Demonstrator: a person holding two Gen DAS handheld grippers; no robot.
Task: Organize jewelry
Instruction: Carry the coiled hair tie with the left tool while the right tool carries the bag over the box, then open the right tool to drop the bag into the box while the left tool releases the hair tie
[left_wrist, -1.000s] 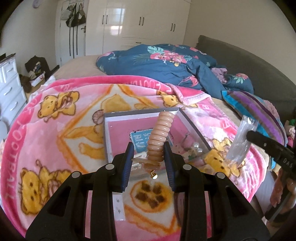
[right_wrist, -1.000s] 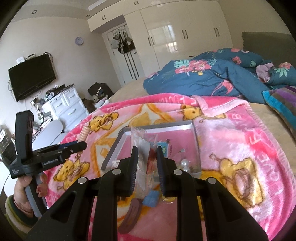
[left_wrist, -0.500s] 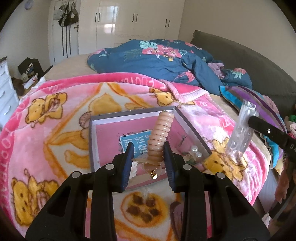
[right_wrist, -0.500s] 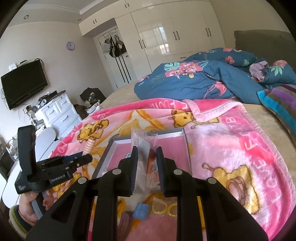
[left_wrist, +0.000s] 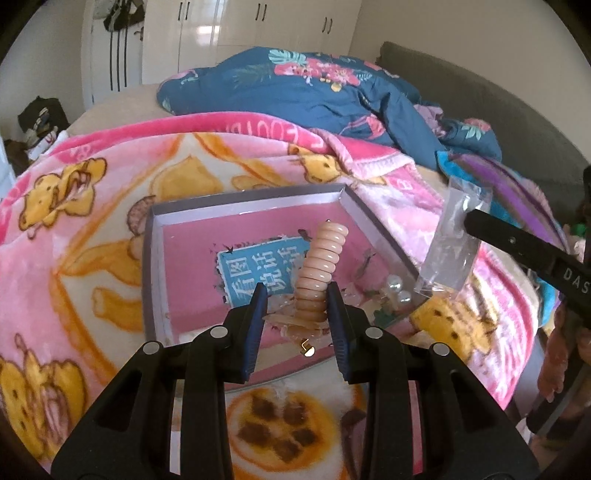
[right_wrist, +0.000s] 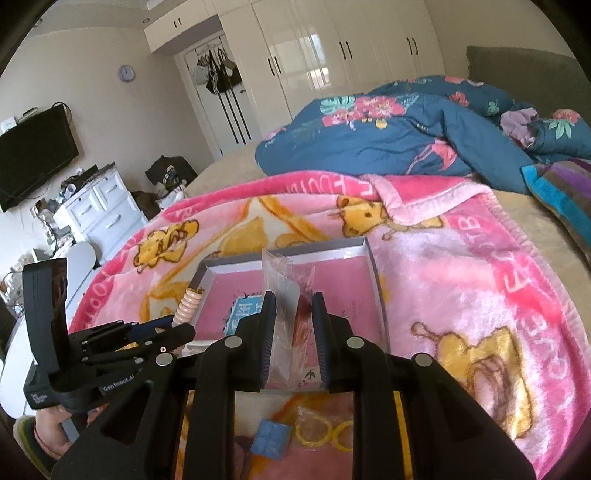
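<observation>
My left gripper (left_wrist: 295, 295) is shut on a peach beaded bracelet (left_wrist: 323, 266) that stands up between its blue pads, over the near edge of the grey tray (left_wrist: 243, 199) with its pink floor. A small gold clasp (left_wrist: 306, 349) dangles below it. My right gripper (right_wrist: 293, 299) is shut on a clear plastic bag (right_wrist: 282, 277) with something red inside, also above the tray's (right_wrist: 317, 249) near side. The right wrist view shows the left gripper (right_wrist: 177, 328) and bracelet (right_wrist: 186, 306) at the left. A blue card (left_wrist: 258, 269) and pearls (left_wrist: 397, 290) lie in the tray.
The tray rests on a pink bear blanket (left_wrist: 92, 229) on a bed. Near the front lie a small blue piece (right_wrist: 271, 437) and yellow rings in a bag (right_wrist: 325, 430). A blue floral duvet (right_wrist: 388, 136) is heaped behind. A white dresser (right_wrist: 99, 214) stands to the left.
Both grippers have moved forward and down toward the tray, which now looks larger and nearer. Each keeps its hold, the left on the bracelet and the right on the bag.
</observation>
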